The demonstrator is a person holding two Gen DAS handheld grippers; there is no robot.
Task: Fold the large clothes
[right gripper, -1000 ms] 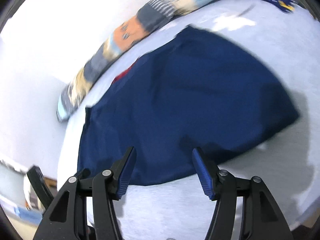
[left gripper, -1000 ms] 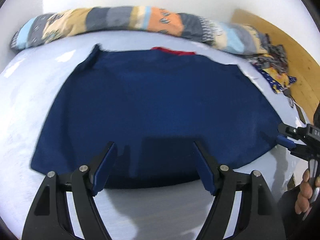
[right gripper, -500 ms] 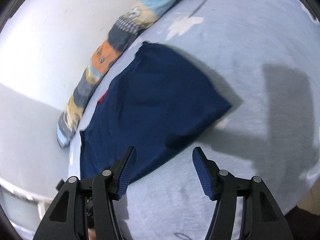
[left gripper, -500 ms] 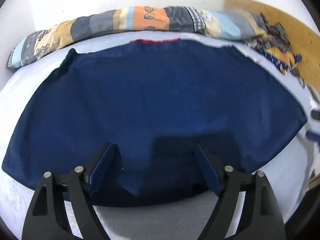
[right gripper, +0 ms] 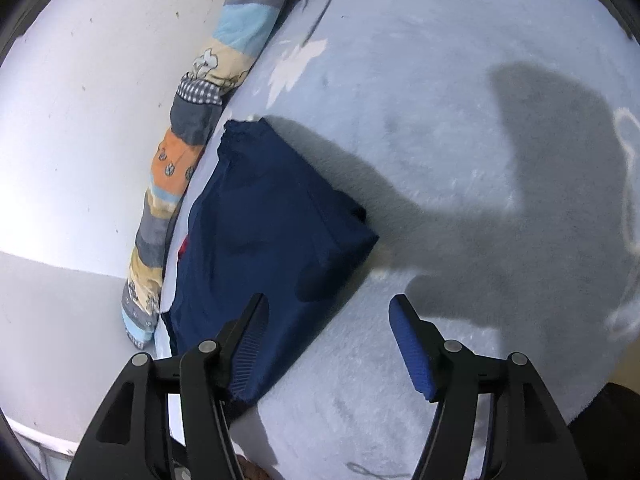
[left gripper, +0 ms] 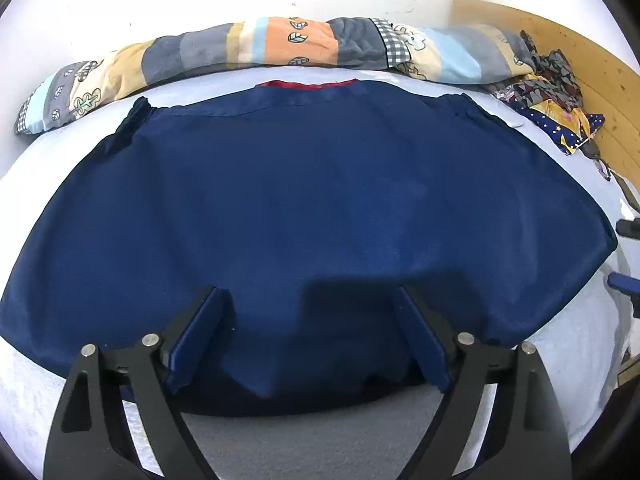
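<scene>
Hovering low at the bottom of the left wrist view: left gripper [left gripper: 308, 336], fingers spread wide, empty, poised over the near hem of the navy garment [left gripper: 304, 208]. Lying flat across the middle of that frame on the pale blue bed sheet [left gripper: 320, 436], spreading almost edge to edge, with a red neckline trim [left gripper: 306, 85] showing at the upper centre. Hanging at the bottom of the right wrist view: right gripper [right gripper: 328, 344], also wide and empty, left finger [right gripper: 250, 338] overlapping the garment's near edge, right finger over bare sheet. Judging the cloth as thin, soft and light, likely sagging and sliding when lifted; pinching a doubled hem or corner, not a single layer mid-panel, looking safest. Resting beyond, along the upper frame against the wall: patchwork quilt roll [left gripper: 280, 48].
</scene>
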